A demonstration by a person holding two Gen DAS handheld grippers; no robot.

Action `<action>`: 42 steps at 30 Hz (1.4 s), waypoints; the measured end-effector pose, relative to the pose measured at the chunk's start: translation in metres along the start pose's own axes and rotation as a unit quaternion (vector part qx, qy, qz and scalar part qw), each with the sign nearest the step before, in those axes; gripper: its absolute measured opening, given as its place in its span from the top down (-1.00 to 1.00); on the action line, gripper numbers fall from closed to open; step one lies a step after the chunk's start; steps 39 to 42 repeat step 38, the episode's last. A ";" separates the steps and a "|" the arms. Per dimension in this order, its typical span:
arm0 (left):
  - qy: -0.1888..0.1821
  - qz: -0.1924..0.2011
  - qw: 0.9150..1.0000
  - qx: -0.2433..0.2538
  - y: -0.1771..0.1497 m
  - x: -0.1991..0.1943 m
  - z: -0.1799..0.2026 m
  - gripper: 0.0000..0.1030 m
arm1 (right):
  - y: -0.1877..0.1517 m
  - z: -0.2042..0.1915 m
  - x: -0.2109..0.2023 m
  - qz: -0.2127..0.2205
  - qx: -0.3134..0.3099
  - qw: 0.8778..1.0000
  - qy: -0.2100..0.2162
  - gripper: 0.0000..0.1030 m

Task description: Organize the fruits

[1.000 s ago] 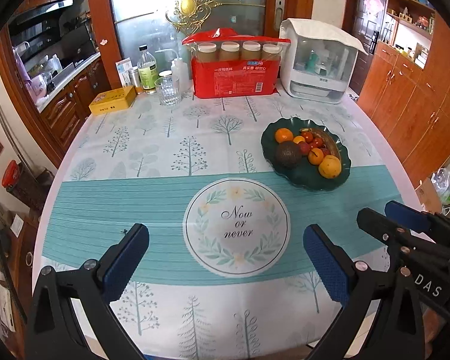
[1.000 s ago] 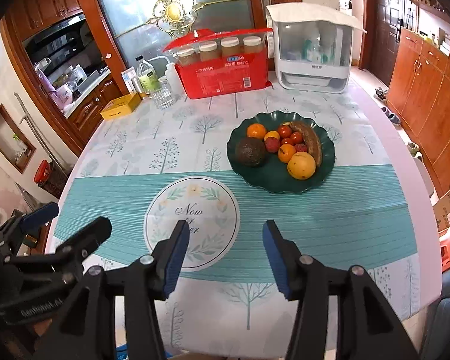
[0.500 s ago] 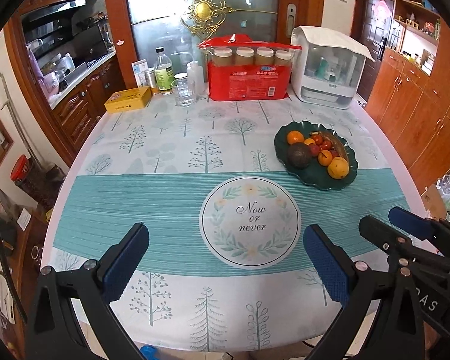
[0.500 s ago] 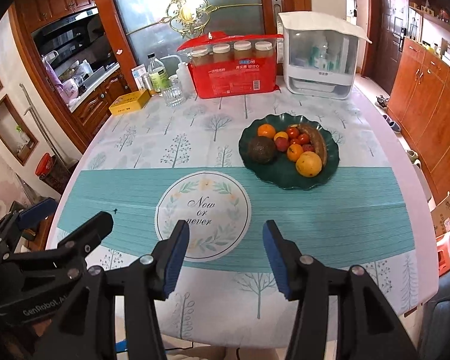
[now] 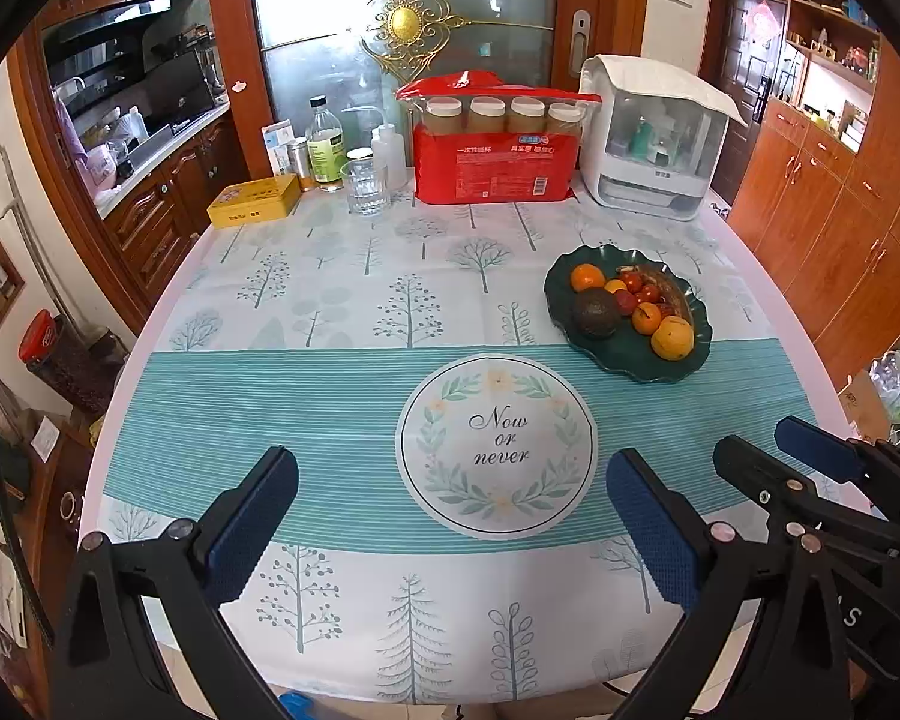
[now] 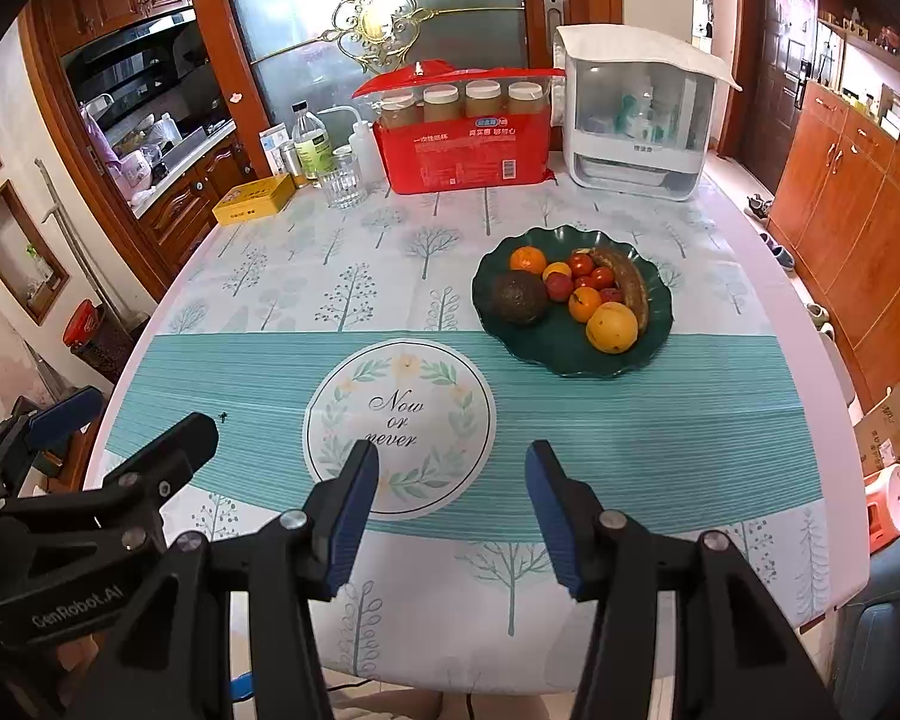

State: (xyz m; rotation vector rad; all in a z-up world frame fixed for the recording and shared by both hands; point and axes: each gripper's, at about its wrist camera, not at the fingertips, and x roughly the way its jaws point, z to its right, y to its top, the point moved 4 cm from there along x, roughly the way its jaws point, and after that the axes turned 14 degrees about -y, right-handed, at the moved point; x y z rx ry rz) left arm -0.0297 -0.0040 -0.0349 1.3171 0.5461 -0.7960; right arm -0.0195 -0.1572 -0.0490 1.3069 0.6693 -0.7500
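Both grippers, left gripper (image 5: 450, 516) and right gripper (image 6: 450, 516), pulled back from the fruit plate (image 6: 660, 324), so more worktop (image 5: 342, 384) shows now.

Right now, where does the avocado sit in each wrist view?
Left wrist: avocado right of centre, at the green plate's left edge.
Right wrist: avocado just right of centre, upper half, same edge of the plate.
Shared landmark: the "Now or never" circle, printed below-left of the plate.

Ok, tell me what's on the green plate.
The green plate holds an avocado, oranges, small red tomatoes and a brown banana. Anything underneath the pile is hidden.
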 end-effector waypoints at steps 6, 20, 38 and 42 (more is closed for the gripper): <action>0.000 -0.001 1.000 -0.001 0.000 0.000 0.000 -0.98 | 0.000 0.000 0.001 -0.001 -0.001 1.000 -0.001 0.00; -0.002 -0.008 1.000 -0.008 0.000 0.006 0.005 -0.98 | 0.001 0.004 0.002 -0.002 -0.002 1.000 -0.002 0.00; -0.005 -0.027 1.000 -0.012 0.001 0.023 0.013 -0.98 | 0.003 0.019 0.021 -0.024 0.002 1.000 -0.001 0.00; -0.005 -0.027 1.000 -0.012 0.001 0.023 0.013 -0.98 | 0.003 0.019 0.021 -0.024 0.002 1.000 -0.001 0.00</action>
